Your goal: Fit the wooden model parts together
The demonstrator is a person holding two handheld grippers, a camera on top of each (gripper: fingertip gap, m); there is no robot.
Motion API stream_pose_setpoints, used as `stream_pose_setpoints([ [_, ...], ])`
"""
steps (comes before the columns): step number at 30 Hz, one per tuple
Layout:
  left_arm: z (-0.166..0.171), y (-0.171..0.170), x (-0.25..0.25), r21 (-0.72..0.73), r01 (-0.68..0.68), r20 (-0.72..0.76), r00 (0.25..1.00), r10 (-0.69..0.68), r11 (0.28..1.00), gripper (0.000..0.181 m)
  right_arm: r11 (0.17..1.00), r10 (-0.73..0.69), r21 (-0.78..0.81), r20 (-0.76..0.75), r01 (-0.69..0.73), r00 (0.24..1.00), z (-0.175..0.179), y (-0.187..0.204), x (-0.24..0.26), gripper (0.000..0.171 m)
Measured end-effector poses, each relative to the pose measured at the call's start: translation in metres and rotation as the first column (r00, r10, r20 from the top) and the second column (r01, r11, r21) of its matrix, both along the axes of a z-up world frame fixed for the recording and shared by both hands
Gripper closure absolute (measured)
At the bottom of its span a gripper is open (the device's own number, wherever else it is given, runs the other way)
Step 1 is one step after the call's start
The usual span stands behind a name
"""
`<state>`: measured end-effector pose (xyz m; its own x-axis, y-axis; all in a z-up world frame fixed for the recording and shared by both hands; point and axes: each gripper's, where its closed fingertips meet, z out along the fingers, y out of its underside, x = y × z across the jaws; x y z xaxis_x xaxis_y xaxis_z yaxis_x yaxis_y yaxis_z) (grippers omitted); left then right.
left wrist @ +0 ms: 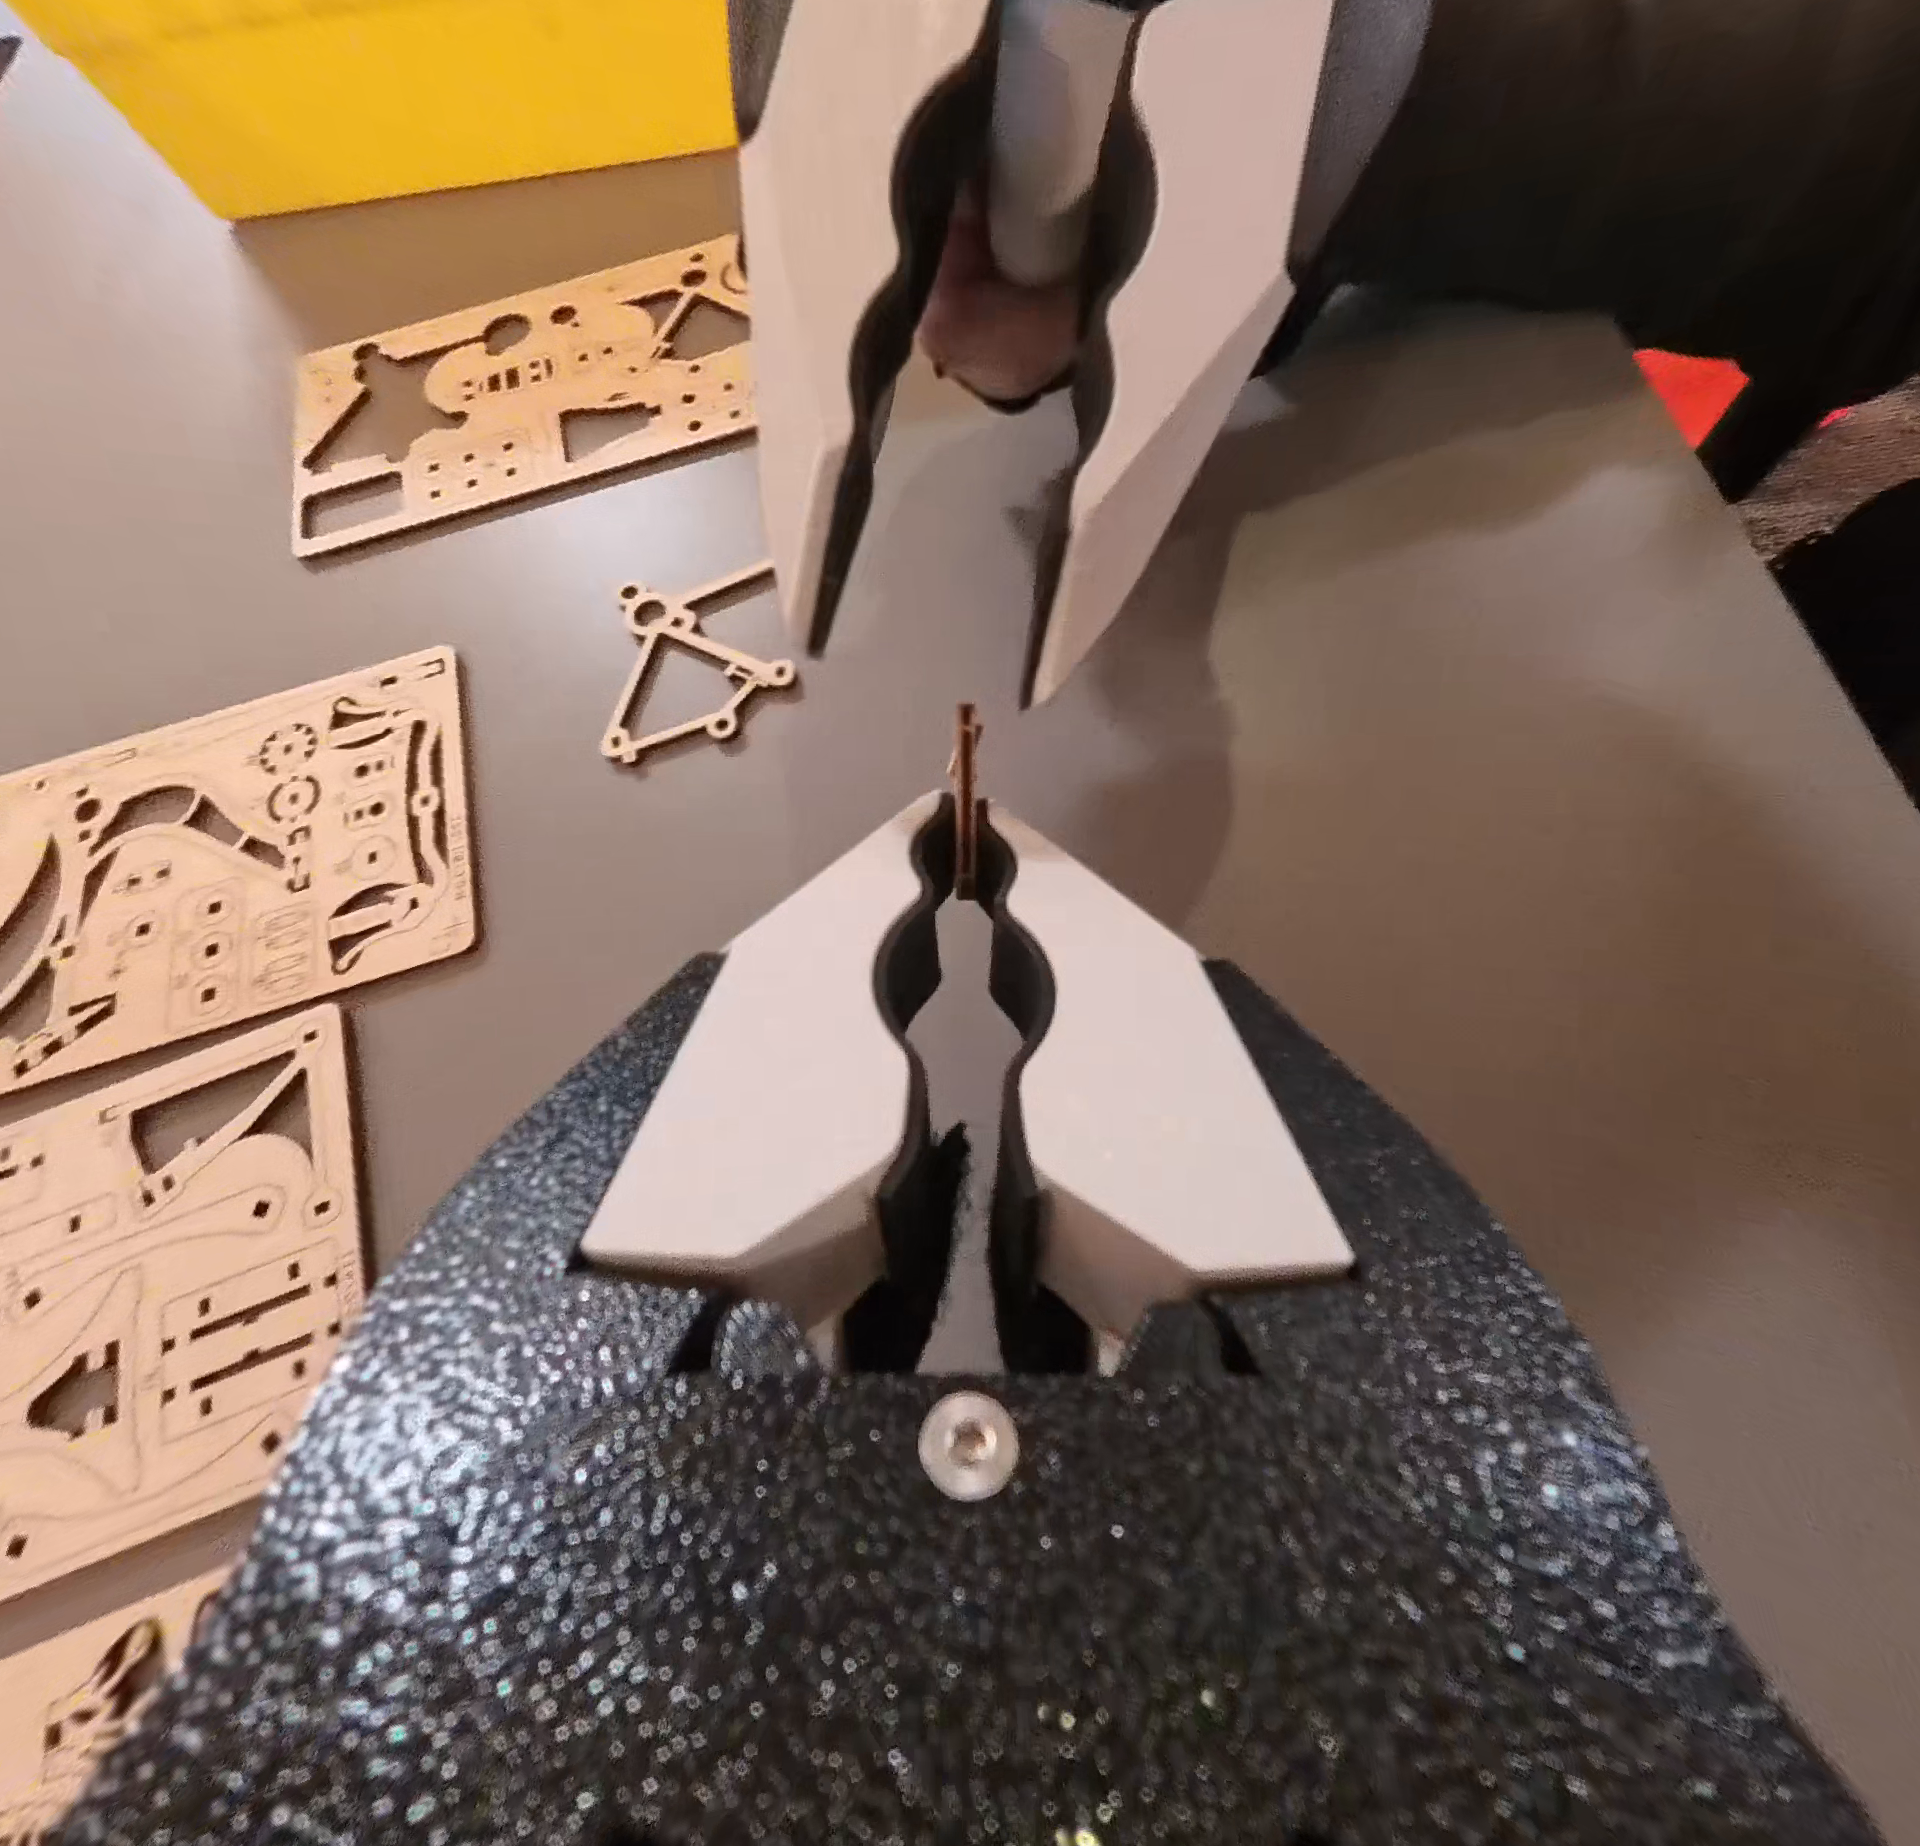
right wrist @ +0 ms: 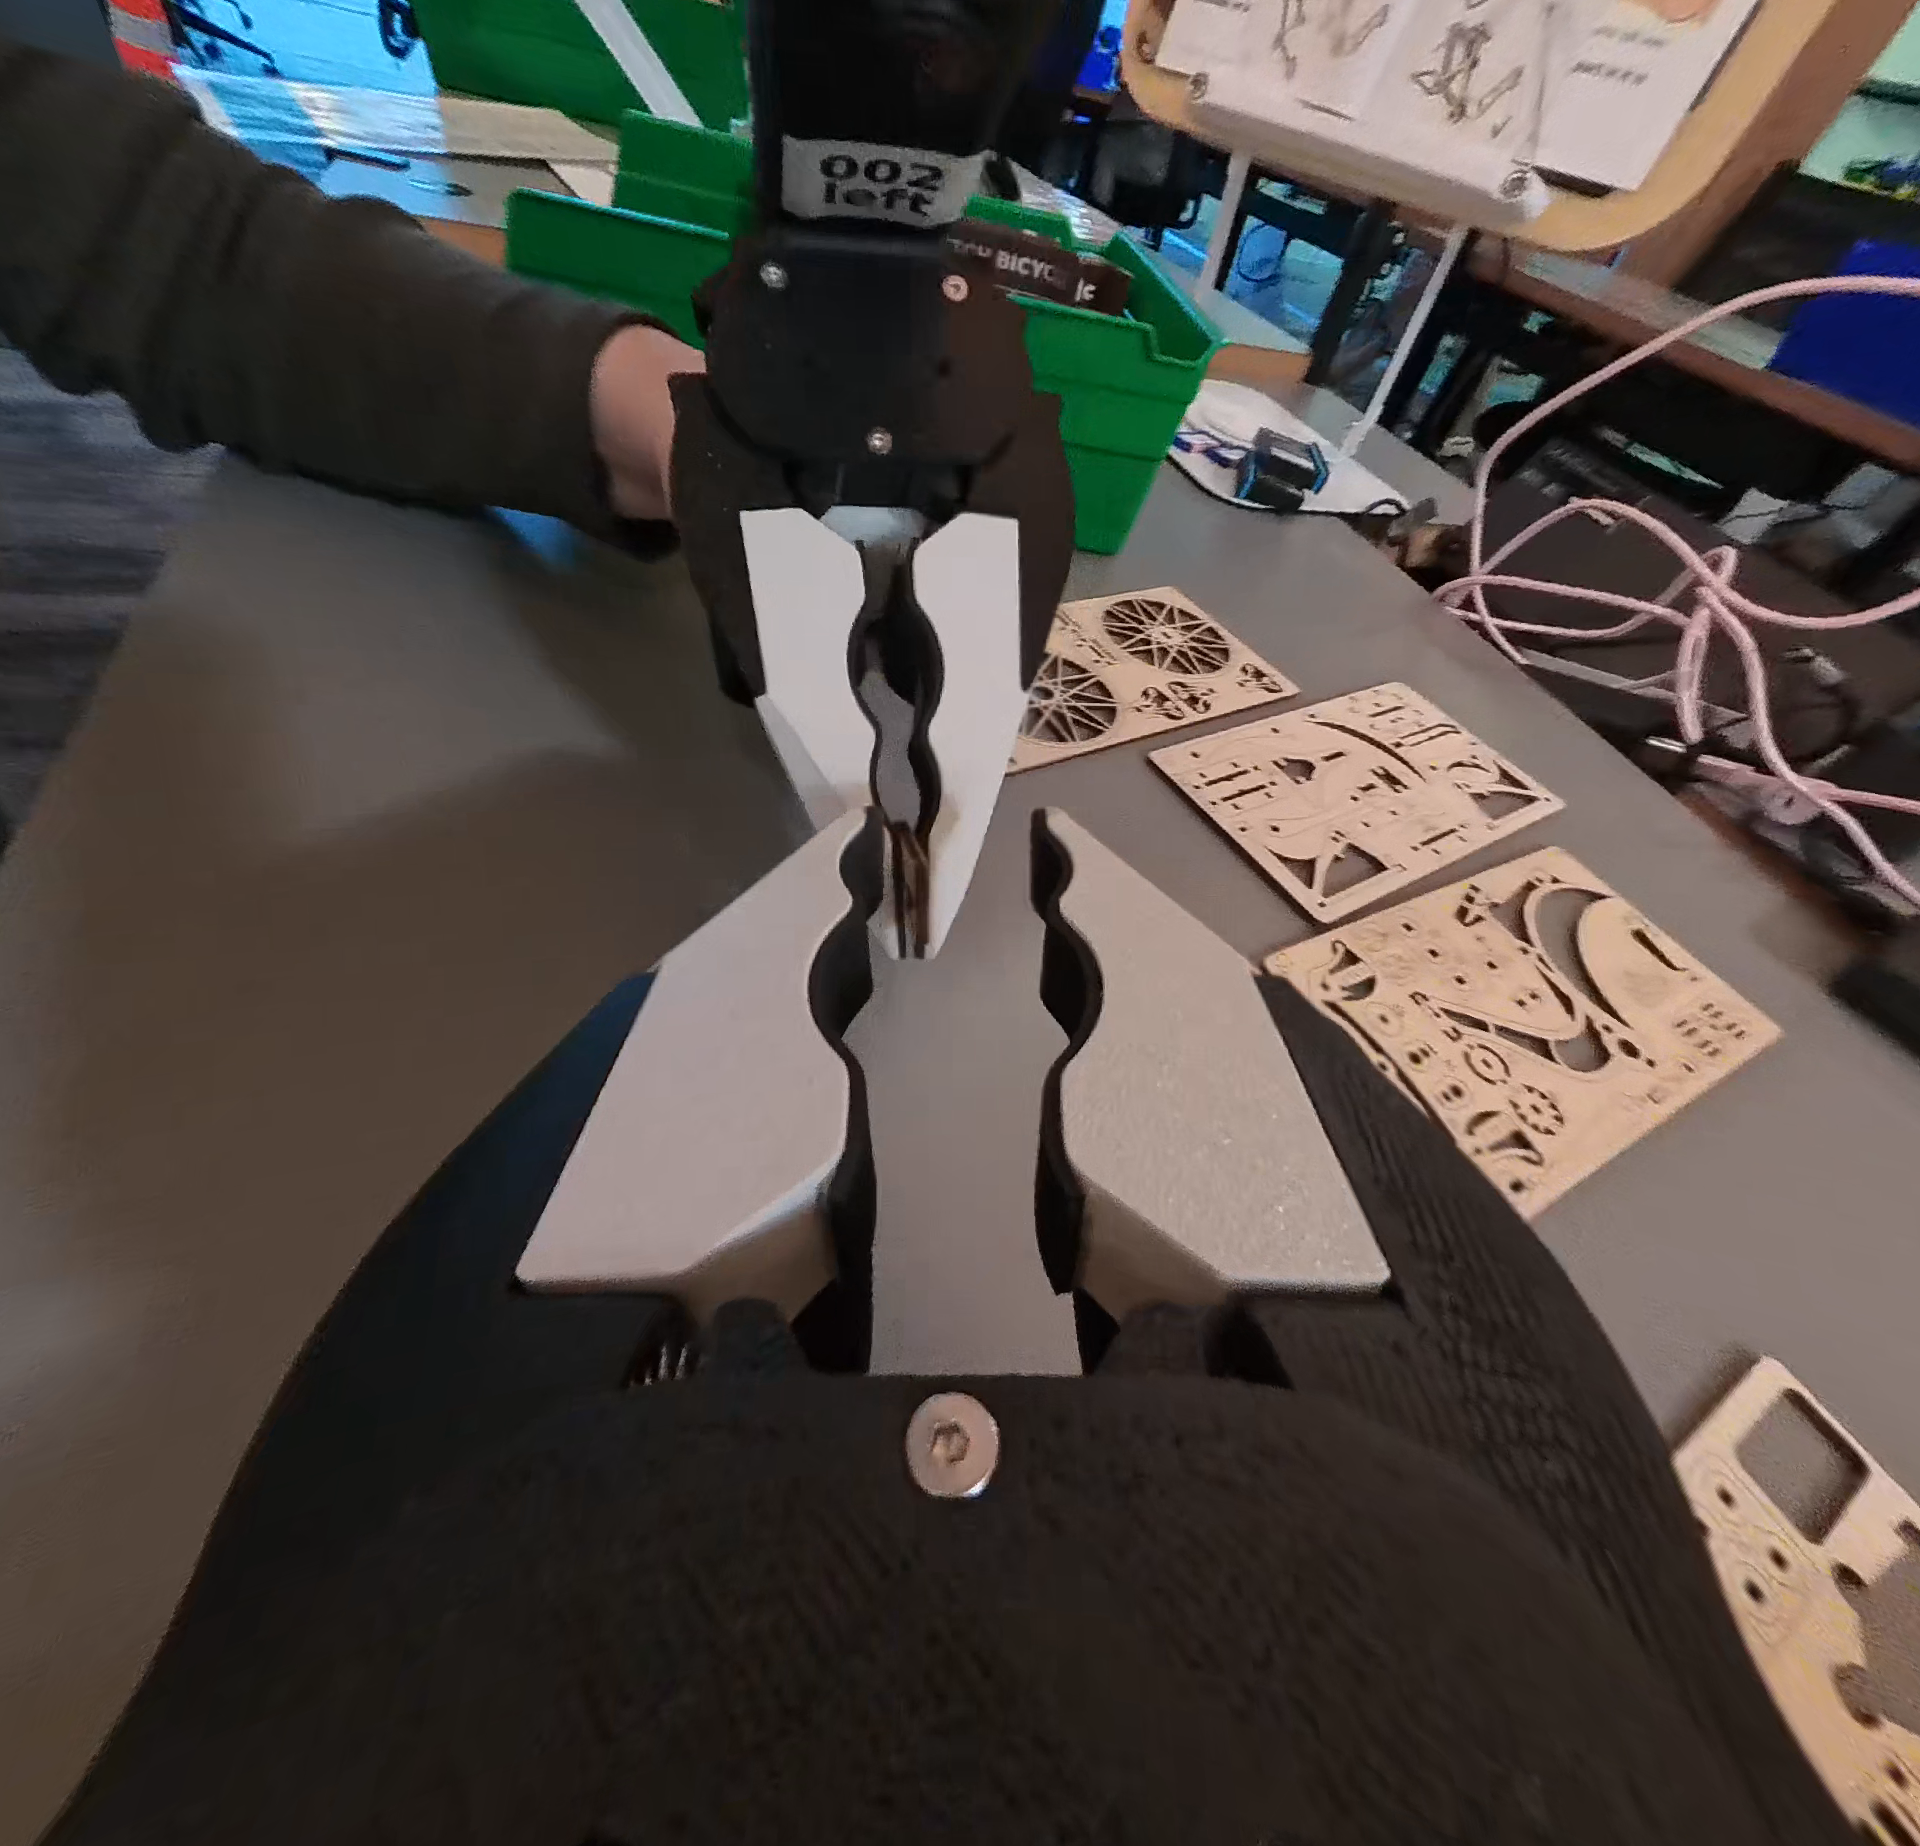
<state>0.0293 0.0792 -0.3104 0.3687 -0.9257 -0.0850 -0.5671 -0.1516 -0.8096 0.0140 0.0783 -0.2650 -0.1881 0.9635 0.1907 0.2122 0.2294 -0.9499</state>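
**Left gripper presents a thin wooden part; right gripper waits with its fingers spread**

The left gripper (left wrist: 966, 820) has its two fingers pressed together on a small flat wooden piece (left wrist: 966, 778), held edge-on so that a narrow sliver sticks out beyond the fingertips. The right gripper (right wrist: 951, 830) faces it nose to nose with its fingers apart and nothing between them; in the right wrist view the held piece sits just inside that gap, close to one finger. Whether the finger touches it cannot be told.

To do the step well, the right gripper would likely need to centre its gap on the exposed sliver before closing, so the thin wood is pinched on its flat faces and not pushed sideways. The piece looks slender and could snap or twist out if squeezed off-centre. The left gripper should probably hold firm until the other grip is secure.

Beside the left gripper on the grey table (left wrist: 1455, 861) lie several laser-cut wooden sheets (left wrist: 239, 861), and a loose triangular frame part (left wrist: 686, 674) rests just beyond them. A yellow box (left wrist: 416, 61) stands farther off. Behind the left gripper, a green bin (right wrist: 1101, 383) and a stand with an instruction sheet (right wrist: 1455, 40) are visible.

The left gripper's body carries a white tag with printing, a dark card in the bin bears lettering, and the sheets have small engraved marks.
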Motion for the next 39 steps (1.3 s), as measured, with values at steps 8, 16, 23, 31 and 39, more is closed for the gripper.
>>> stream_pose_setpoints([
  [8,0.006,-0.002,0.003,0.046,0.012,0.040,0.999,-0.014,0.999,0.181,0.999,0.045,-0.022,0.074,-0.043,0.996,-0.015,-0.007,0.000,0.169],
  [16,0.081,0.020,-0.020,0.169,-0.270,0.557,0.820,0.134,0.948,0.125,0.867,-0.101,-0.486,-0.383,-0.108,0.918,0.055,0.017,0.003,0.171],
  [23,0.112,0.001,-0.024,0.094,-0.189,0.789,0.612,0.043,0.977,0.150,0.687,-0.116,-0.642,-0.559,-0.340,0.821,0.074,0.007,-0.006,0.170],
  [31,0.119,-0.015,-0.031,0.134,-0.130,0.857,0.512,-0.049,0.982,0.159,0.658,-0.118,-0.654,-0.580,-0.374,0.806,0.071,0.000,-0.018,0.171],
  [39,0.113,-0.004,-0.035,0.152,-0.192,0.848,0.529,-0.028,0.969,0.179,0.737,-0.131,-0.608,-0.556,-0.294,0.821,0.067,-0.001,-0.024,0.170],
])
